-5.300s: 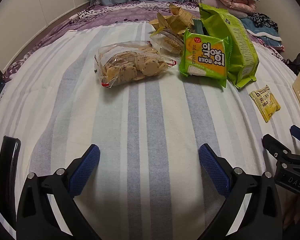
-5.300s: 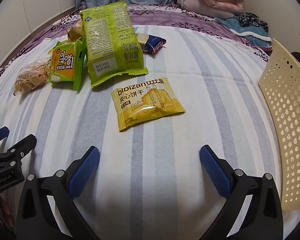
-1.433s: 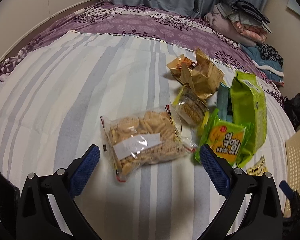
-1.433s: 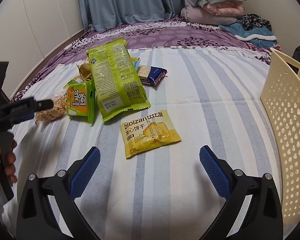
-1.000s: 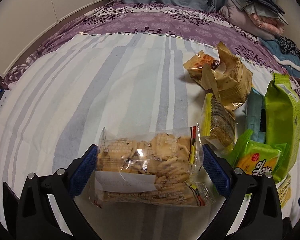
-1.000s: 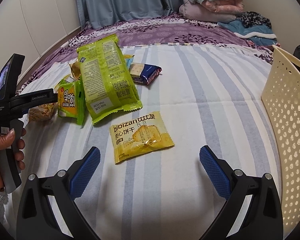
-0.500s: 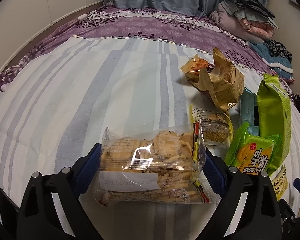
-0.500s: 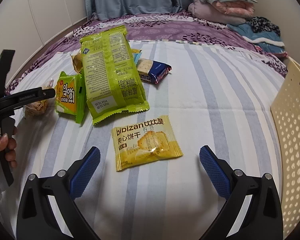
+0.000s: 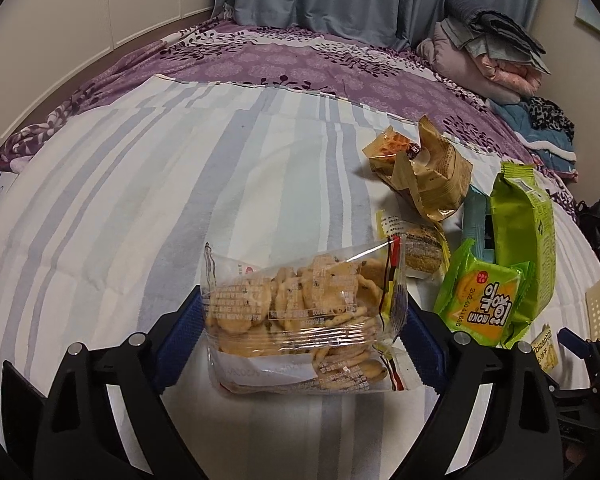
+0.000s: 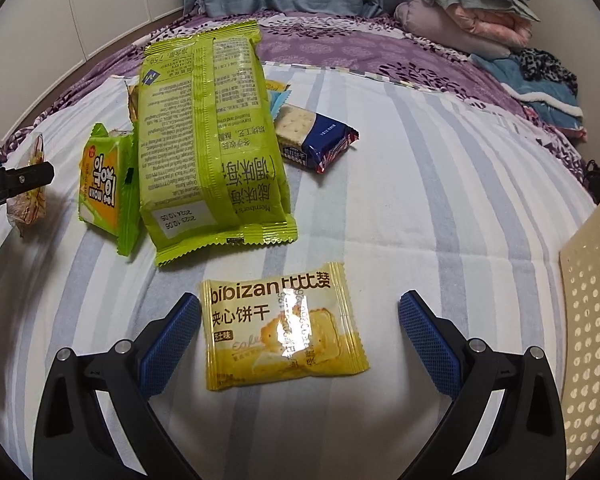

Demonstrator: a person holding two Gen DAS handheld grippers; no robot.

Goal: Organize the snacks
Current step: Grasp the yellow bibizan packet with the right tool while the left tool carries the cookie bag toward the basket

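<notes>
A clear bag of small round crackers point(image 9: 300, 320) stands tipped up between the blue pads of my left gripper point(image 9: 300, 332), which is shut on the bag's two ends. In the right wrist view the same gripper shows at the left edge with the bag point(image 10: 28, 200) in it. A yellow sandwich-biscuit packet point(image 10: 280, 328) lies flat on the striped bedspread point(image 10: 440, 208). My right gripper point(image 10: 300, 340) stands open around it, with both pads clear of the packet.
A large green bag point(image 10: 208, 140), a small green and yellow packet point(image 10: 104, 188) and a blue cracker pack point(image 10: 316, 140) lie beyond. Brown packets point(image 9: 424, 172) and a round cake packet point(image 9: 420, 252) sit nearby. A cream perforated basket point(image 10: 592, 320) stands at the right.
My left gripper has narrowed onto the cracker bag, which now stands more upright. My right gripper came forward and down, so the yellow packet now lies between its fingers.
</notes>
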